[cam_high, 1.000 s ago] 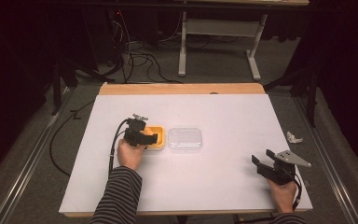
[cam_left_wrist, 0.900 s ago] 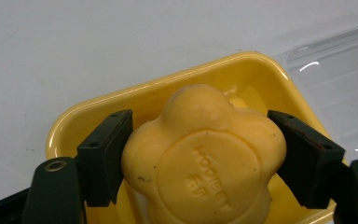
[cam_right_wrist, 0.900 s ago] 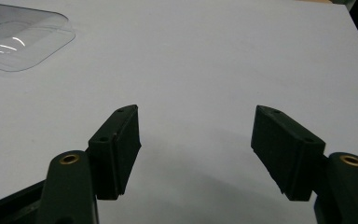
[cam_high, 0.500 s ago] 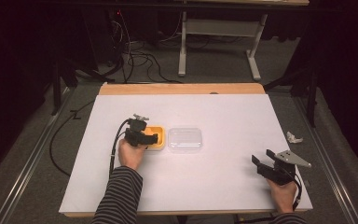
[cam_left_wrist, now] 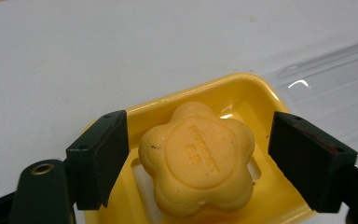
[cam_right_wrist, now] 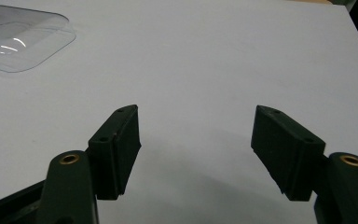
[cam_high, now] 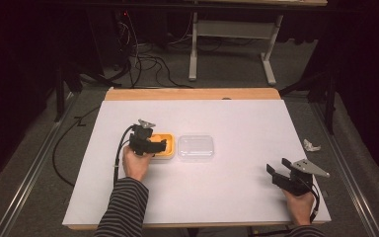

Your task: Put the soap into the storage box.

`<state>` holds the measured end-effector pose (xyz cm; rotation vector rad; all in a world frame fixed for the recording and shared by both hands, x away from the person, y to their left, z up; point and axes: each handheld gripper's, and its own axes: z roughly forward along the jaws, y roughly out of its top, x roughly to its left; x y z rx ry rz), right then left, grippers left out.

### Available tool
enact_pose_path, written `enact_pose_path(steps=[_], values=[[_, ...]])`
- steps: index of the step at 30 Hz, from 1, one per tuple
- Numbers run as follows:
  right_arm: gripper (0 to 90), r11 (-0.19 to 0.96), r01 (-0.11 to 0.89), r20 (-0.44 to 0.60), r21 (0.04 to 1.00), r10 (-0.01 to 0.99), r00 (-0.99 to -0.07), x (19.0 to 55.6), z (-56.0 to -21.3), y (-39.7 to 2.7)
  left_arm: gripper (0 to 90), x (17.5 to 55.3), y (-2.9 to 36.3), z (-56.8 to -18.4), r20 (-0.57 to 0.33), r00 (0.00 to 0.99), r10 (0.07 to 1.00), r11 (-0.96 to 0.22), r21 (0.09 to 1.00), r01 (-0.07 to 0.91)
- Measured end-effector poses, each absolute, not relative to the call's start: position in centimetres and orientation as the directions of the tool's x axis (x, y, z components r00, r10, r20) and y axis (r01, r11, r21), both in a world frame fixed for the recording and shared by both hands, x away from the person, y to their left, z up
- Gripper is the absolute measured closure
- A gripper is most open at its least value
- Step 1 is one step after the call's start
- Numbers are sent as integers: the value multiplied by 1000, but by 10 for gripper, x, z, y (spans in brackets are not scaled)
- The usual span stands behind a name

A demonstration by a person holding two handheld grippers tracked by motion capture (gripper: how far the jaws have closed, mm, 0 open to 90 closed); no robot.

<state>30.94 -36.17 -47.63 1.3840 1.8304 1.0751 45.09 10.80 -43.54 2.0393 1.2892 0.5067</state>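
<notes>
The big white table holds a clear lid beside a yellow dish. A flower-shaped soap sits in the dish. The left gripper is spread wide around the soap, not touching. The right gripper is spread wide too, holding nothing.

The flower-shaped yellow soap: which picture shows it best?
The left gripper view: the soap sits close up between the open jaws, in its yellow dish. The high view gives just the dish, largely behind the left gripper. The right gripper view looks elsewhere.
</notes>
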Motion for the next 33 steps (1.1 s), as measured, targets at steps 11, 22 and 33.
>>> enact_pose_path(steps=[11,22,33], values=[[331,129,479,10,868,960,-278,309,-476,-362,210,437,112,-424,-16,466,885,-299,748,593],[331,129,480,10,868,961,-277,309,-476,-361,214,425,114,-413,-14,495,869,-302,778,552],[331,129,479,11,868,960,-279,309,-476,-362,217,416,108,-409,-19,519,854,-305,790,532]])
